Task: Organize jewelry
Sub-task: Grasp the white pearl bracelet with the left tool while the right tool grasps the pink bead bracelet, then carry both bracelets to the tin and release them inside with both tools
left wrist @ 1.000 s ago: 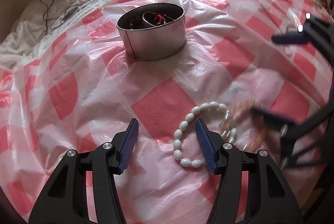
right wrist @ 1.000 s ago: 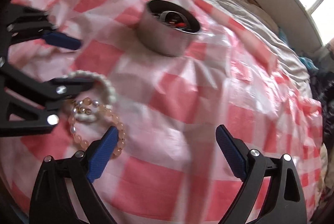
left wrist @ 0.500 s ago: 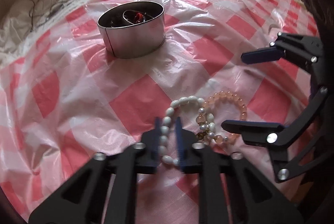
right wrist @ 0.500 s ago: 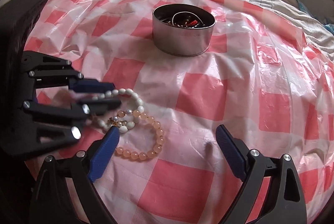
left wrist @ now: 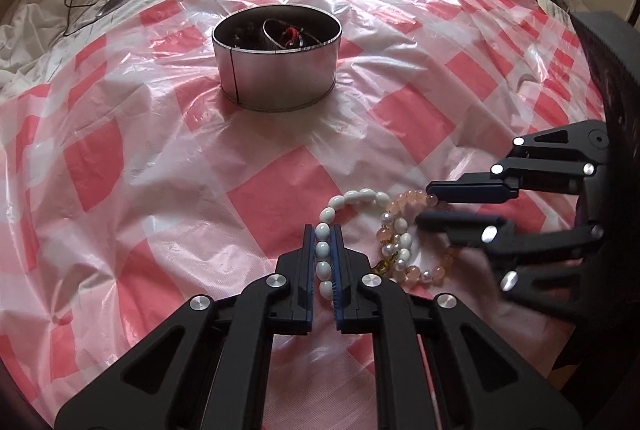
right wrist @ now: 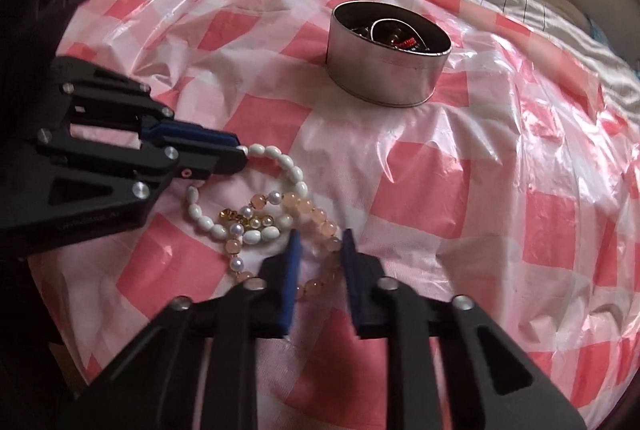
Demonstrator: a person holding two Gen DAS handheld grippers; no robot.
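Two black plastic grippers with blue finger pads

The left gripper (left wrist: 323,262) and right gripper (right wrist: 319,254) have angular cut-out arms, silver round screw heads, and ribbed blue pads (left wrist: 337,270).

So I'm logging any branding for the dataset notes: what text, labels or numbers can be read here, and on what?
Left hand-held gripper: a faint embossed line on its black body, too blurred to read.
Metal tin: no label visible.
Checked plastic sheet: no print.
Nothing else legible.

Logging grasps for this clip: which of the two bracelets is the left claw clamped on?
The white oval-bead bracelet: its beads run between the left claw's pads. The peach round-bead bracelet lies beside it, straddled by the right claw.
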